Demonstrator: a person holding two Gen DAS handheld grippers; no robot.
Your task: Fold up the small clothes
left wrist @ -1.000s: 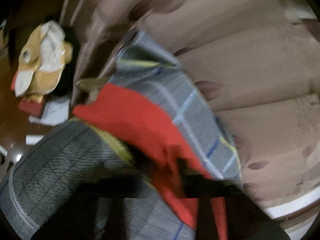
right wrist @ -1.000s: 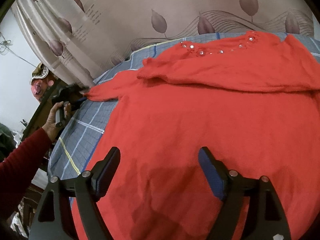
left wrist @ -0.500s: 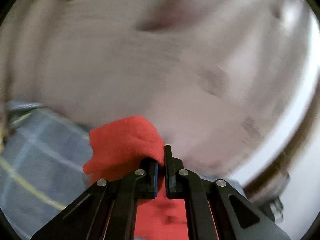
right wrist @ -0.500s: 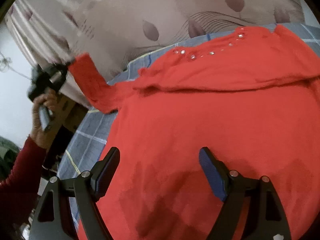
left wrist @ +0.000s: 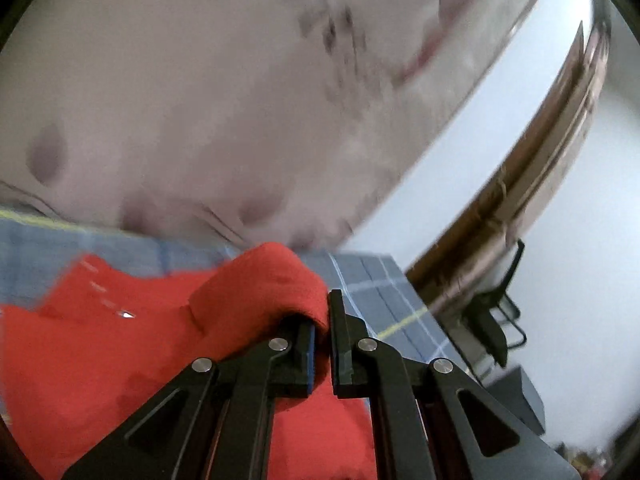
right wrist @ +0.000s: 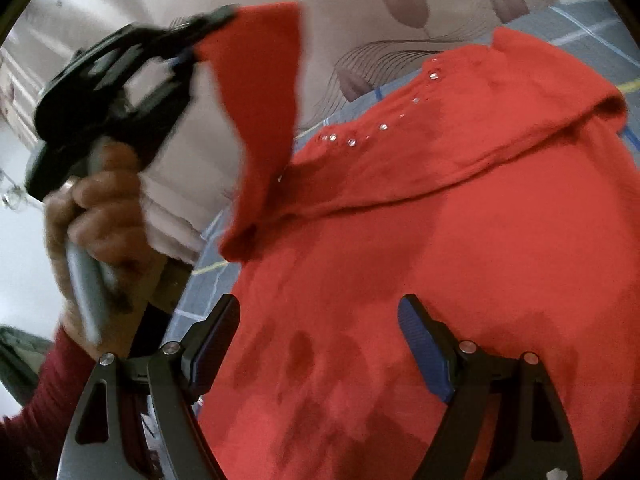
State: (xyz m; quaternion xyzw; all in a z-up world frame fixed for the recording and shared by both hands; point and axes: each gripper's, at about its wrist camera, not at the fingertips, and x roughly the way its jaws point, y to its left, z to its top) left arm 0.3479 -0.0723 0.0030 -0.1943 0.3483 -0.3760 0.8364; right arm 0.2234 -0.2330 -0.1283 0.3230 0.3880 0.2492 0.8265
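Red knit sweater (right wrist: pixel 460 260) lies spread on a blue checked sheet (left wrist: pixel 384 292), apparently a bed. The left gripper (left wrist: pixel 322 344) has its fingers closed on one sleeve (right wrist: pixel 264 92), lifted clear above the sweater's body. The right gripper (right wrist: pixel 320 344) hovers over the hem, fingers spread apart, gripping nothing.

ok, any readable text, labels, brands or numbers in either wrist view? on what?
None readable.
Red sweater: only small shiny studs near the neckline, no label showing.
Curtain: leaf print plus dark marks, too blurred to say if they are writing.
Both grippers: no markings visible.
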